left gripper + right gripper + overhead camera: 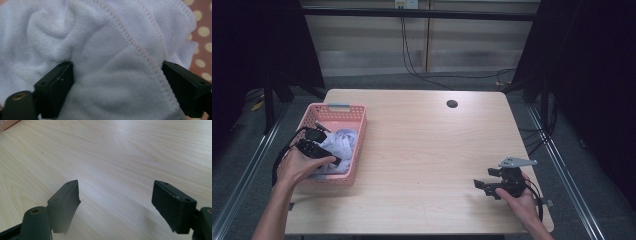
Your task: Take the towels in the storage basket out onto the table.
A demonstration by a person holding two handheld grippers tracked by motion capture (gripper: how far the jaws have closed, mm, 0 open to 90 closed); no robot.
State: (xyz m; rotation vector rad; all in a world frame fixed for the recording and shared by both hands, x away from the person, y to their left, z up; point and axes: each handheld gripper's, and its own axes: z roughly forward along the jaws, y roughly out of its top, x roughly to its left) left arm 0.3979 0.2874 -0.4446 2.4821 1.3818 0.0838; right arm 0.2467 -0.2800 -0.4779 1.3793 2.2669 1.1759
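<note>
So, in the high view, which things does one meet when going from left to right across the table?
Left gripper over the white cloth in the pink basket → bare wooden table → right gripper, open above the table.

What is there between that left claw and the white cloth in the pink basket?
Nothing visible. The left gripper is down in the pink basket, and its open jaws already straddle a fold of the white cloth, one on each side, with fabric bulging between them.
</note>
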